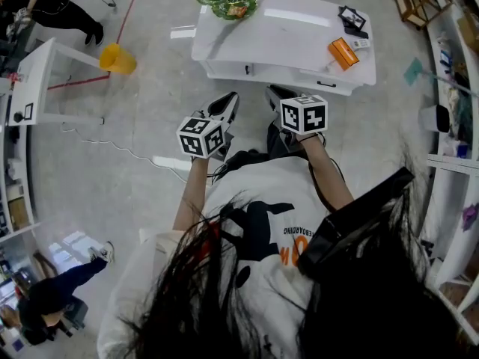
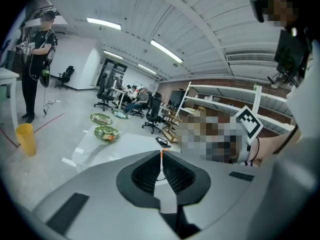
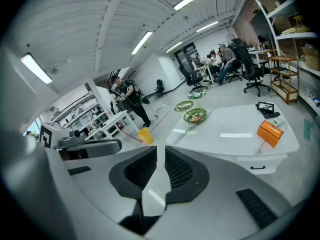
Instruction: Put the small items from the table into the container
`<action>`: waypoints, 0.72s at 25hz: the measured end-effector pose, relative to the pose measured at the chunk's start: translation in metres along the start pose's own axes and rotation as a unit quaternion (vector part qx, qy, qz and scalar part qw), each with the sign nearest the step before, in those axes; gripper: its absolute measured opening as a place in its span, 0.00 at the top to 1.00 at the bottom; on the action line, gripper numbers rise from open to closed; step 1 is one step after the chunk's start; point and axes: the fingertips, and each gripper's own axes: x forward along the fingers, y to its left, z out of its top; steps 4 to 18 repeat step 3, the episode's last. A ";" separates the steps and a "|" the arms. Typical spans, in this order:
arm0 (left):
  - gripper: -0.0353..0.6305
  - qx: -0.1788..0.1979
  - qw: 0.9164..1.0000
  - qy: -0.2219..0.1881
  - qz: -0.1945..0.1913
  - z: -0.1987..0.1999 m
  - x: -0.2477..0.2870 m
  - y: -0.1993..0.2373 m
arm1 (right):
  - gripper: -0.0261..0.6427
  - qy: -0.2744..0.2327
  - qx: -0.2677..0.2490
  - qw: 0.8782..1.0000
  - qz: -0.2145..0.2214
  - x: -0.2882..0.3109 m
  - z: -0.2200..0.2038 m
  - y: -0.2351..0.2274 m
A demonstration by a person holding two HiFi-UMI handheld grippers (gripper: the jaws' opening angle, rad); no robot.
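A white table (image 1: 284, 36) stands a few steps ahead. On it lie an orange box (image 1: 343, 53), a black item (image 1: 352, 19) and a small white item (image 1: 361, 43), with green glass bowls (image 1: 233, 6) at its far left end. Both grippers hang in front of the person's chest, short of the table. My left gripper (image 1: 228, 99) (image 2: 161, 154) is shut with its pads together and nothing in it. My right gripper (image 1: 275, 94) (image 3: 160, 151) shows a narrow gap, nothing between the pads. The right gripper view shows the bowls (image 3: 195, 115) and the orange box (image 3: 270, 133).
A yellow bucket (image 1: 117, 58) and a white side table (image 1: 30, 81) stand on the floor at left, with a cable trailing nearby. Shelving (image 1: 456, 126) lines the right side. One person (image 1: 52, 6) stands at the far left, another (image 1: 52, 290) at the lower left.
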 end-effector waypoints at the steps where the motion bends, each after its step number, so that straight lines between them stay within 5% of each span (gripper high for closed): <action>1: 0.93 -0.001 1.000 -0.001 0.002 0.001 -0.001 0.001 | 0.87 0.002 0.000 1.000 0.000 0.000 0.000 0.001; 18: 0.93 -0.005 1.000 -0.004 0.006 0.003 -0.005 0.005 | 0.87 0.005 0.000 1.000 -0.001 -0.001 -0.002 0.002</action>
